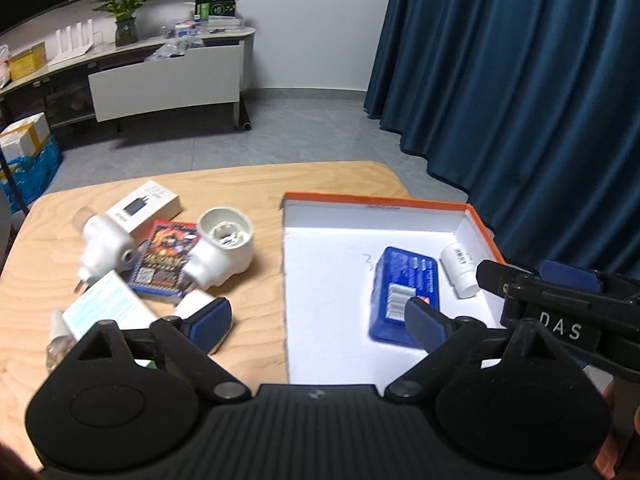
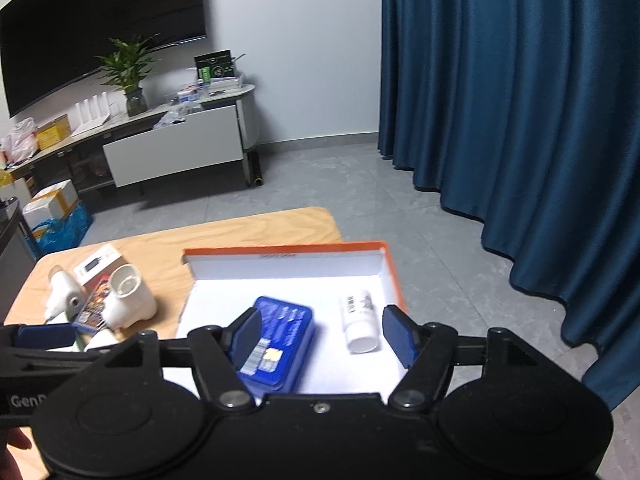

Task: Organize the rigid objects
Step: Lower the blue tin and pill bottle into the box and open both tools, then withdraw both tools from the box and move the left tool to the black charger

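An orange-rimmed white box (image 1: 476, 216) sits on the right of the wooden table (image 1: 248, 184). In it lie a blue case (image 1: 404, 280) and a white bottle (image 1: 458, 270). On the table to its left lie two white plug adapters (image 1: 226, 246), a red and blue card pack (image 1: 166, 264), a white carton (image 1: 146, 208) and a pale green-labelled box (image 1: 106, 312). My left gripper (image 1: 320, 316) is open and empty, above the box's left wall. My right gripper (image 2: 322, 336) is open and empty above the blue case (image 2: 280, 340) and the bottle (image 2: 360, 320); it also shows in the left wrist view (image 1: 536, 276).
A low TV cabinet (image 1: 160, 80) with a plant (image 1: 122, 4) stands against the far wall. Dark blue curtains (image 1: 520, 80) hang at the right. Cartons and a blue bag (image 1: 28, 152) sit on the grey floor at the left.
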`<state>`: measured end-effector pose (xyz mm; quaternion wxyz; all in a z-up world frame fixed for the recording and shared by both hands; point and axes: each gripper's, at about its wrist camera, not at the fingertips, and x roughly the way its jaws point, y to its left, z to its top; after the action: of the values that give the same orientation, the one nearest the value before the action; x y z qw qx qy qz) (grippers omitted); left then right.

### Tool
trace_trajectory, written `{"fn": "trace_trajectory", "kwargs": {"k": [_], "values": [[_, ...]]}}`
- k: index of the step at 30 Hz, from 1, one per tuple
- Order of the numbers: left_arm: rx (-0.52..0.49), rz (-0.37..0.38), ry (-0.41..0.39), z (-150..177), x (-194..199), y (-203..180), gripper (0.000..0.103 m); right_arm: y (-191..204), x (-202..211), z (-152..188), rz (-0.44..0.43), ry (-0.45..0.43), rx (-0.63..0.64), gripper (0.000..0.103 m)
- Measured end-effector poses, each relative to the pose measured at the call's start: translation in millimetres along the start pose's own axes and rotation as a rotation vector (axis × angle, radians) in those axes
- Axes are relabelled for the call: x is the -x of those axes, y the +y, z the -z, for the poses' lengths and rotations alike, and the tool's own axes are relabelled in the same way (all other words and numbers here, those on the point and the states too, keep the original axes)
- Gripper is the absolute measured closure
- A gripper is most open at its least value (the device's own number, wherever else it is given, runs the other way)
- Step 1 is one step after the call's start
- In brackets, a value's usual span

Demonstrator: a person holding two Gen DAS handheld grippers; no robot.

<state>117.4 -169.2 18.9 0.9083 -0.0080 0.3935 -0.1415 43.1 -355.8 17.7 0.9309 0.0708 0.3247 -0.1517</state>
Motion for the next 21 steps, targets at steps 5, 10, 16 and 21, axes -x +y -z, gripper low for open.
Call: {"fn": "trace_trajectory", "kwargs": {"k": [5,10,16,21], "values": [[0.024,-0.013,-0.003,12,10,16,0.007,15,3,10,-0.029,0.015,0.006,0.023],[0.045,-0.030,-0.004,20,17,31,0.007,30,5,15,-0.053,0.026,0.035,0.023],[0.050,-0.056,-0.017,27,27,45,0.007,48,6,21,-0.083,0.036,0.055,0.023],[0.063,-0.069,-0.017,33,30,57,0.007,62,6,26,-0.101,0.046,0.085,0.023]]}}
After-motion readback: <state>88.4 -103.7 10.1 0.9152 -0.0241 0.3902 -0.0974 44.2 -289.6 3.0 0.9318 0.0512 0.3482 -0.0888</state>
